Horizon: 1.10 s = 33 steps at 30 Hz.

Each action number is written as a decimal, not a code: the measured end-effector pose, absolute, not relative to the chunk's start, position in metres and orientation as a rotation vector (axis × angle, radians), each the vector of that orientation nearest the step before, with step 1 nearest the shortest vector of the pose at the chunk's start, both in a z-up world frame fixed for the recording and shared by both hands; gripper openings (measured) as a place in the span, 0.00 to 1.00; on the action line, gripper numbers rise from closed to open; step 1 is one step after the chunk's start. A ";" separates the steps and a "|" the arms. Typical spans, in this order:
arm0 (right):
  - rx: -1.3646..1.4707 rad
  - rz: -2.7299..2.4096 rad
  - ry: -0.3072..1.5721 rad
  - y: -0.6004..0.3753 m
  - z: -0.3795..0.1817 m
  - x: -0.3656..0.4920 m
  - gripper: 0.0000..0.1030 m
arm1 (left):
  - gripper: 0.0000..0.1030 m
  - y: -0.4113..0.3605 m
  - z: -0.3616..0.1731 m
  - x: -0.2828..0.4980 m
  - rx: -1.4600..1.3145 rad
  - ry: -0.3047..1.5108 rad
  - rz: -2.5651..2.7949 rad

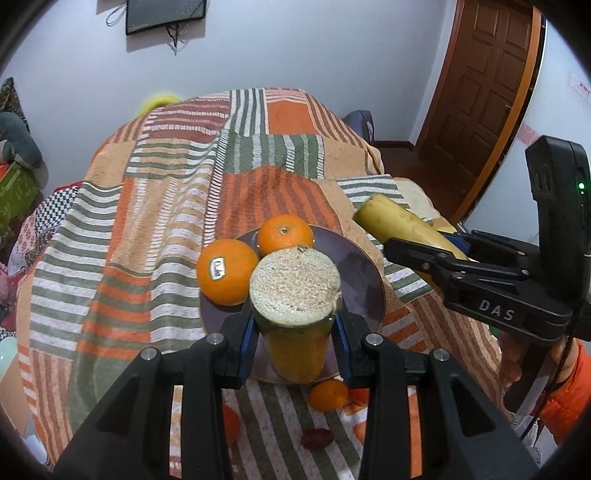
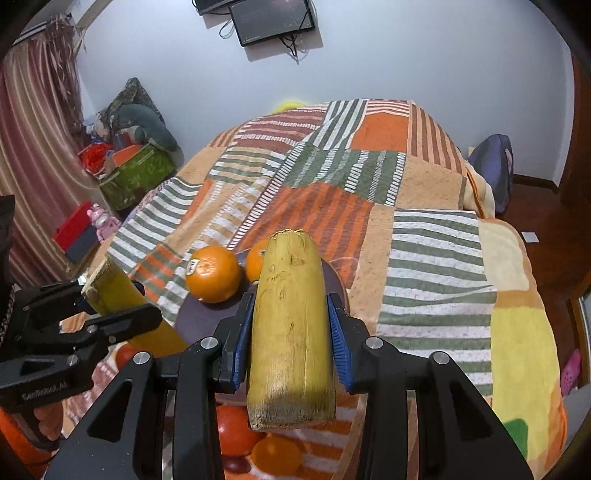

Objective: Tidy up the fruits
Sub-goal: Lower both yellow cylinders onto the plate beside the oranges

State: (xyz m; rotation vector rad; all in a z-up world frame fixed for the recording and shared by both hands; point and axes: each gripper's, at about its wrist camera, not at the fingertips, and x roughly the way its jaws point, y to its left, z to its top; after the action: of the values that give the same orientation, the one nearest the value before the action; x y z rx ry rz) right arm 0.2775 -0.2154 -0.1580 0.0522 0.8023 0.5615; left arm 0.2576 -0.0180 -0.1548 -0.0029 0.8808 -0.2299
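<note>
Dark plate [image 1: 364, 273] w/ two oranges [image 1: 227, 271], both grippers' jaws clamped on yellow cane pieces [image 2: 291, 328] above it

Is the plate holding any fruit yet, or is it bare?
Holding fruit: two oranges sit on the dark plate's far side; both sugarcane pieces are gripped above it.

1. Pale wall [image 2: 406, 55] across the top of the frame, a dark screen [image 2: 273, 20] mounted at upper centre.
2. Striped curtain [image 2: 33, 147] at far left.
3. Brown wooden door [image 1: 480, 85] at upper right.
4. Patchwork striped blanket [image 2: 369, 177] fills the centre.
</note>
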 end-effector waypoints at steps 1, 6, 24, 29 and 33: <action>0.046 0.560 0.804 -0.214 -0.160 0.280 0.34 | 0.35 -0.020 -0.156 0.260 -0.003 0.887 -0.234; 0.043 0.553 0.823 -0.210 -0.171 0.294 0.34 | 0.35 -0.026 -0.171 0.278 -0.015 0.936 -0.271; 0.054 0.535 0.909 -0.201 -0.206 0.327 0.34 | 0.35 -0.021 -0.192 0.325 -0.066 0.963 -0.254; 0.033 0.537 0.905 -0.196 -0.206 0.329 0.34 | 0.36 -0.016 -0.197 0.333 -0.081 0.971 -0.229; 0.015 0.543 0.918 -0.190 -0.209 0.332 0.33 | 0.36 -0.017 -0.200 0.337 -0.069 0.977 -0.216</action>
State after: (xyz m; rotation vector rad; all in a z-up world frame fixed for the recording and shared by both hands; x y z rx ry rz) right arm 0.3319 -0.1905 -0.2089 0.0146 0.9177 0.5425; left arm 0.3366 -0.0166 -0.1997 -0.0689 0.9767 -0.2156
